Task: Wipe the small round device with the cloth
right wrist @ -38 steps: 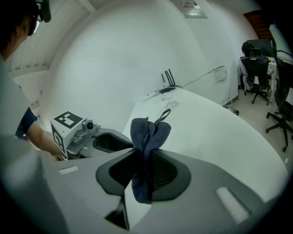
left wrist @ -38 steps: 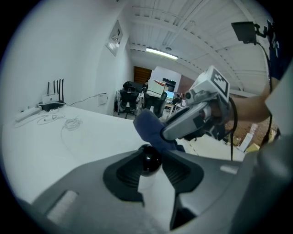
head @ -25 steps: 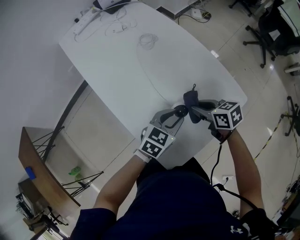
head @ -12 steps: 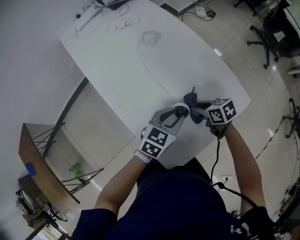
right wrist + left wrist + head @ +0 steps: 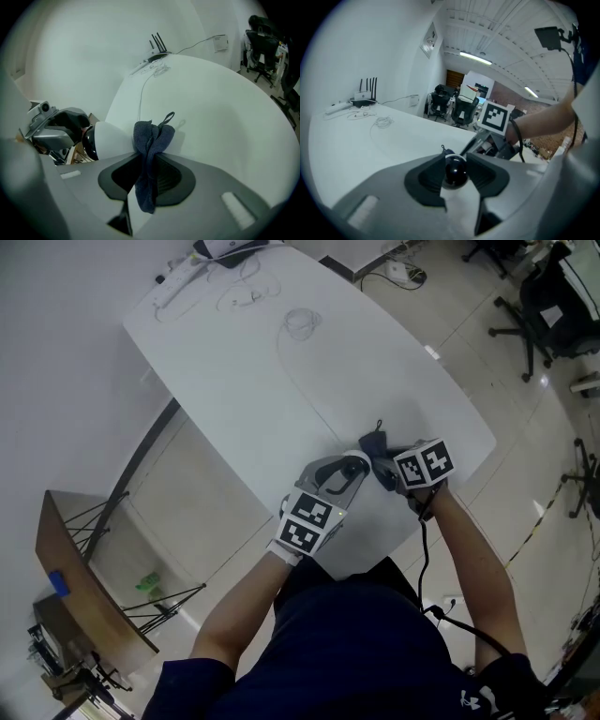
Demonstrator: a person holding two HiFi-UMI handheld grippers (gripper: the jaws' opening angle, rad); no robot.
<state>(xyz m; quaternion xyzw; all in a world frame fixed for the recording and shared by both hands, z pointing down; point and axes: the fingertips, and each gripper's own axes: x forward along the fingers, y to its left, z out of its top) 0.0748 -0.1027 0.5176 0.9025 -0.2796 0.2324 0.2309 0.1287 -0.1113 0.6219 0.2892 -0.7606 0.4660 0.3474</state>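
The small round device [image 5: 454, 171], white with a black dome, sits between the jaws of the left gripper [image 5: 347, 474], which are opening, over the near edge of the desk [image 5: 244, 381]. The right gripper [image 5: 149, 176] is clamped on a dark blue cloth [image 5: 151, 138]. The bunched top of the cloth lies against the device's white side.

Bright, even — ceiling tubes [image 5: 476, 57] overhead; fisheye edges dark, soft shadows.

An office: swivel chairs [image 5: 561, 307], a long white table [image 5: 234, 352] and a router [image 5: 365, 97].
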